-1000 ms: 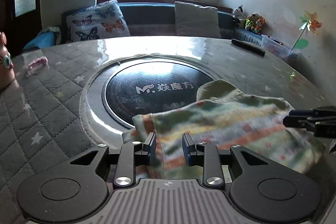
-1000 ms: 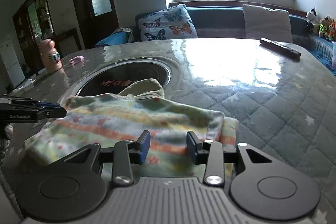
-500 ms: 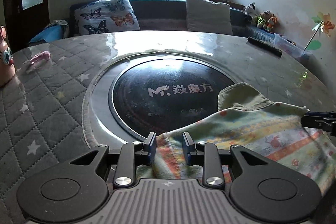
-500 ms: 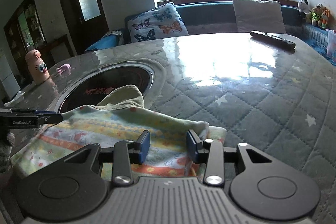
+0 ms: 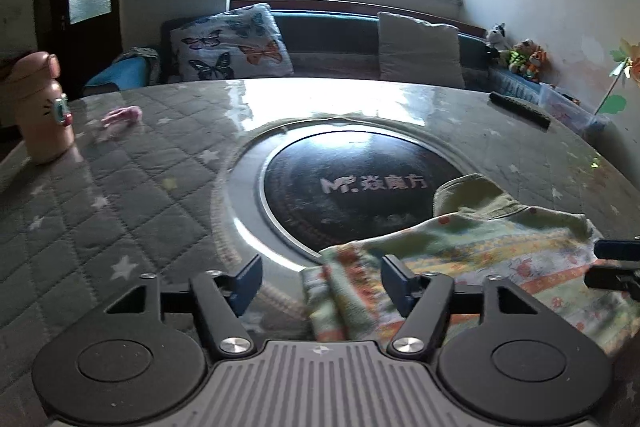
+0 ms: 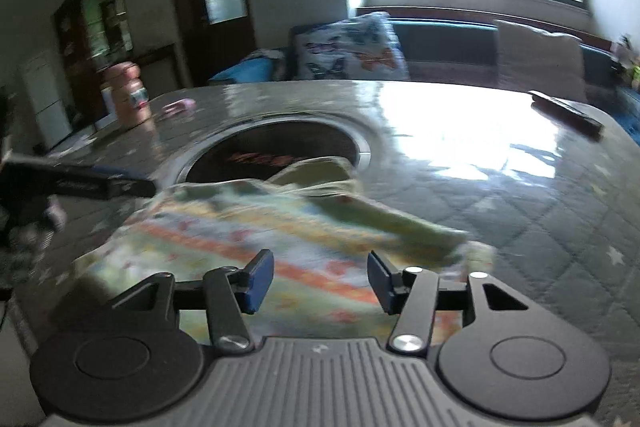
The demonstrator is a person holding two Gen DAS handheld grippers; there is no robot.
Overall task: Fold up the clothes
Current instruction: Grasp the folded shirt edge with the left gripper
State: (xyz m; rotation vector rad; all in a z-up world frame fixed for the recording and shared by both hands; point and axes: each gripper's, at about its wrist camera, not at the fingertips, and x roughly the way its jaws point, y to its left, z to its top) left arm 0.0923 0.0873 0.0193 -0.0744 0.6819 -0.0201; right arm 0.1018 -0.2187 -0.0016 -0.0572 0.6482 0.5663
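A folded garment with green, yellow and orange stripes (image 5: 480, 251) lies on the quilted table, partly over the black round hob plate (image 5: 352, 187). My left gripper (image 5: 322, 281) is open at the garment's left corner, which lies loose between its fingers. In the right wrist view the same garment (image 6: 256, 239) spreads flat below my open right gripper (image 6: 320, 281), with nothing pinched. The left gripper's fingers (image 6: 100, 183) show at the left of the right wrist view, the right gripper's fingers (image 5: 616, 263) at the right edge of the left wrist view.
A pink bottle (image 5: 42, 111) and a small pink item (image 5: 120, 117) stand at the table's left. A dark remote (image 5: 520, 109) lies far right. A couch with a butterfly cushion (image 5: 232, 43) runs behind the table under the window.
Both grippers have opened and let go of the garment, which now lies on the table. Both cameras have pulled back and risen slightly.
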